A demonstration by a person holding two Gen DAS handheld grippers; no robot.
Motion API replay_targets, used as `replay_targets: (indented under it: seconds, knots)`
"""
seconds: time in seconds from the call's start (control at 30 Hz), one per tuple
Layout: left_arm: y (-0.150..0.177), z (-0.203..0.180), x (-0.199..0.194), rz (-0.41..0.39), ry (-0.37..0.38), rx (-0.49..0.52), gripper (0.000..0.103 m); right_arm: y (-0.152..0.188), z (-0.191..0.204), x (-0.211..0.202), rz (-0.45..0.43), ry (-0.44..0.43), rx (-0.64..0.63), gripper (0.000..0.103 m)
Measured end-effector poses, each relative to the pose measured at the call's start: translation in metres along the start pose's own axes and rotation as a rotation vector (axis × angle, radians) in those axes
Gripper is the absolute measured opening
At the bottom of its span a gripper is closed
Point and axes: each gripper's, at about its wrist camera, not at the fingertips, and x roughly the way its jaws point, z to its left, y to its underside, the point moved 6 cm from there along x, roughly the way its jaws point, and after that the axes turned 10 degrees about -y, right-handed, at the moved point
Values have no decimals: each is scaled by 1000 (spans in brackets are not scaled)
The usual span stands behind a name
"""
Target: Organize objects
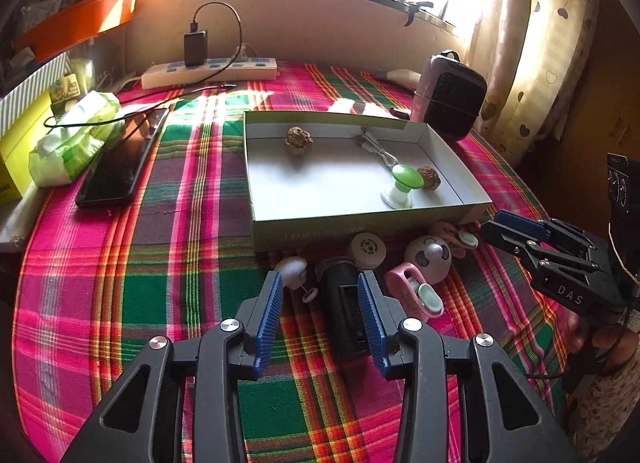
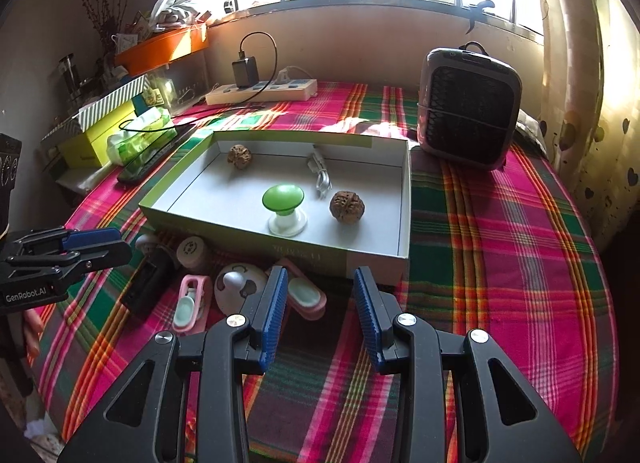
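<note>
Lowering the left gripper (image 1: 320,295), fingers parted and empty, squarely over the black charger (image 1: 346,303) at lower centre suits boxing it; the right gripper (image 2: 320,303) hovers open too.

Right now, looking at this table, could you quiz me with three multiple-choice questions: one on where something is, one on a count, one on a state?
1. Where is the green-topped knob?
A. inside the shallow box
B. on the plaid cloth
C. on the power strip

2. How many walnuts lie in the box?
A. one
B. two
C. four

3. How does the right gripper stand?
A. clamped on a pink clip
B. clamped on the box
C. open, holding nothing

Answers: 1 A, it stands on the box floor. 2 B, one walnut far, one walnut near. 3 C, only cloth shows between its pads.
</note>
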Motion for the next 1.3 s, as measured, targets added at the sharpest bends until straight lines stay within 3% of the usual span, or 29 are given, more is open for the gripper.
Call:
replay_targets:
  seconds: [0.4, 0.53, 0.77, 1.03, 1.3]
  knots:
    - [19, -9, 6, 53, 21, 9, 37, 12, 0, 20, 77, -37, -57, 37]
    - [23, -14, 12, 73, 28, 20, 37, 15, -1, 25, 98, -41, -68, 45]
    - [26, -16, 18, 95, 22, 24, 37, 13, -2, 34, 124, -31, -100, 45]
    - [25, -19, 19, 94, 11, 33, 37, 13, 4, 35, 126, -78, -124, 45]
    - [24, -15, 19, 92, 5, 28, 37, 17, 13, 33, 127, -100, -131, 25]
